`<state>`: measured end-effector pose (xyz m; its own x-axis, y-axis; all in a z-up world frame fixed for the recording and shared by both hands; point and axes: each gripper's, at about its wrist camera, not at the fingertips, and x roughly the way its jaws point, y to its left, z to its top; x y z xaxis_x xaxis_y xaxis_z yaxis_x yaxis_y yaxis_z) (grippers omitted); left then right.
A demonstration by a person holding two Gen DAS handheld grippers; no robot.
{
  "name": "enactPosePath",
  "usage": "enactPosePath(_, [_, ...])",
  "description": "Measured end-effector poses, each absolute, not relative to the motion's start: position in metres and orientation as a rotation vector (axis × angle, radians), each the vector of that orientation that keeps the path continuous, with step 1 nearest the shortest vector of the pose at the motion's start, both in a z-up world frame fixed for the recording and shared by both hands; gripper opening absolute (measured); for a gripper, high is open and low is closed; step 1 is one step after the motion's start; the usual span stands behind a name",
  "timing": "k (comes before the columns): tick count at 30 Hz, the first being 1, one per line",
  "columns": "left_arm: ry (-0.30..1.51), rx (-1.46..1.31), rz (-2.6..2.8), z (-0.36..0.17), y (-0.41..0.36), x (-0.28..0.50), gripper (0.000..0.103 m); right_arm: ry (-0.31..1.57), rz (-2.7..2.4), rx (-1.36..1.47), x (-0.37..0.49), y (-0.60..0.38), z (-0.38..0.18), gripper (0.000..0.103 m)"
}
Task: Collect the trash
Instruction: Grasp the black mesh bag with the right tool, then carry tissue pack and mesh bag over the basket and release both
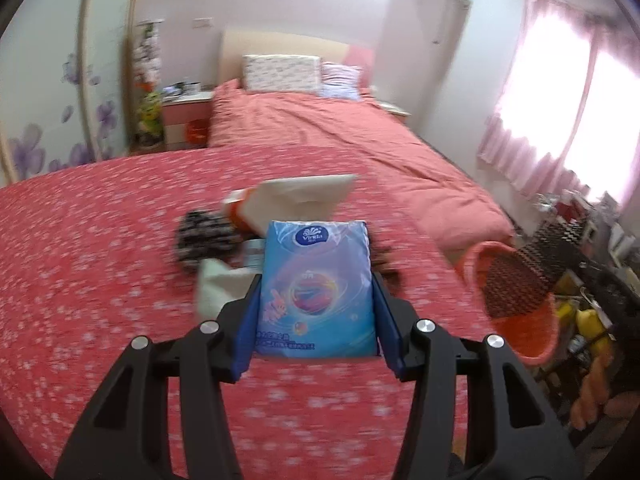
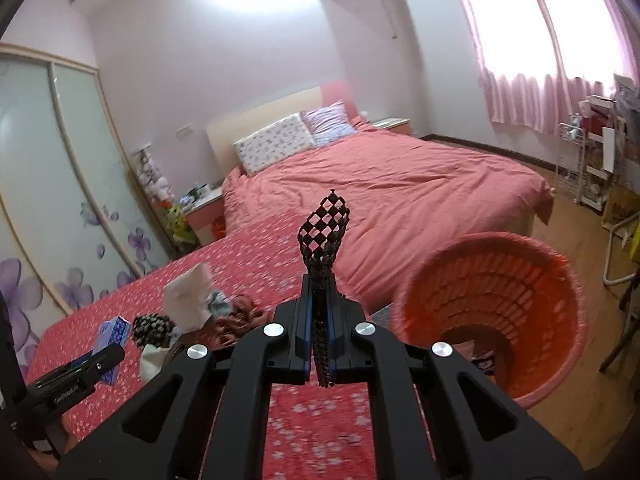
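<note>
Blue tissue pack: the blue tissue pack sits upright between the left gripper pads, which pinch it from both sides, above the red flowered cover.
Checkered wrapper: the black checkered wrapper is flattened between the right gripper pads, pressed tight on it, with its free end standing up ahead of the tips.
Basket: the orange basket stands just right of the right gripper, mouth open, some scraps dark at the bottom.
Step in hand, as I judge: carrying both pieces over to the basket.
Doing it well: bring each piece fully over the rim before letting go; the wrapper looks light and may cling or drift, so release low inside the mouth.
Left on the cover: crumpled white tissue, a black patterned wad and brown scraps wait nearby.
Beyond: pink bed, two pillows, curtained window.
</note>
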<state>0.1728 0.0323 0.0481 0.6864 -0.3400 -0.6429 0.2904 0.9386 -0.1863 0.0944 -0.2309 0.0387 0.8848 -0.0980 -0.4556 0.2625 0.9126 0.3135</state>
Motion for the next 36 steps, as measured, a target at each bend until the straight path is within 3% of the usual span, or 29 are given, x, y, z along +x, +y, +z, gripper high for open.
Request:
enactPosePath(15, [0.764, -0.061, -0.604, 0.045, -0.11, 0.166, 0.051, 0.399, -0.314, 0.433, 0.067, -0.315, 0.034, 0.006])
enactPosePath(36, [0.849, 0.023, -0.834, -0.013, -0.258, 0.188, 0.051, 0.427, -0.36, 0.53, 0.07, -0.381, 0.002, 0.006])
